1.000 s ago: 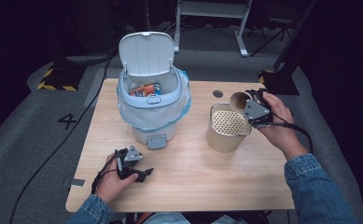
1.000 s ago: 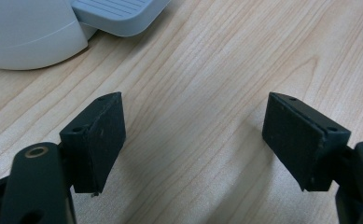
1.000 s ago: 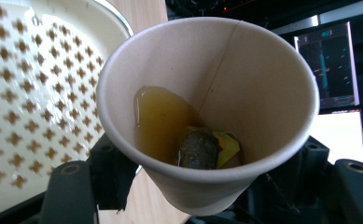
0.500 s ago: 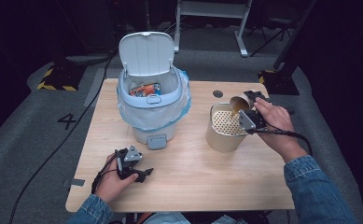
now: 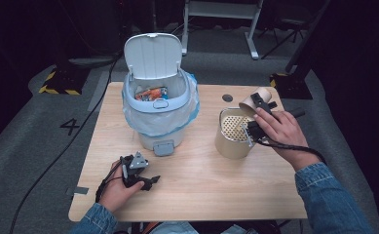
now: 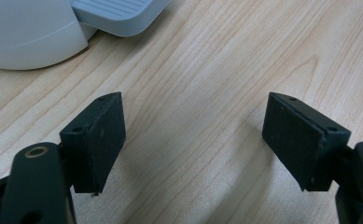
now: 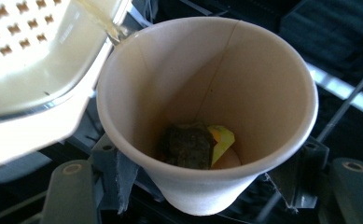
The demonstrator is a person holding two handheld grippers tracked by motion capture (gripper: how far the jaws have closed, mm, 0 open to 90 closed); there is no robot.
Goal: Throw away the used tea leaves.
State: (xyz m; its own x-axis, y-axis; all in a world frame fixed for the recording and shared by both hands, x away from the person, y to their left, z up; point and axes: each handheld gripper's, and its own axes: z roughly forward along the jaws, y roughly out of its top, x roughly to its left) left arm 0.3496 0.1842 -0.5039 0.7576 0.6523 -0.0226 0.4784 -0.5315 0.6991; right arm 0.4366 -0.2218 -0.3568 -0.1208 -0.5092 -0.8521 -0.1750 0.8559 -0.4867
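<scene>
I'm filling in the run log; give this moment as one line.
right gripper: shut on paper cup, tipped over strainer pot | tea bag inside cup | left gripper: open, idle on table

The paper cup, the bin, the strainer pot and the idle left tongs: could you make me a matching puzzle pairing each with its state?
Things:
1. paper cup
2. bin
3. strainer pot
4. left tongs

States:
A. lid raised, bag-lined, wrappers inside
B. open over bare wood
C. tipped, gripped by the right tongs, dark teabag inside
D. upright, perforated insert on top

Pairs: 1-C, 2-A, 3-D, 4-B
</scene>
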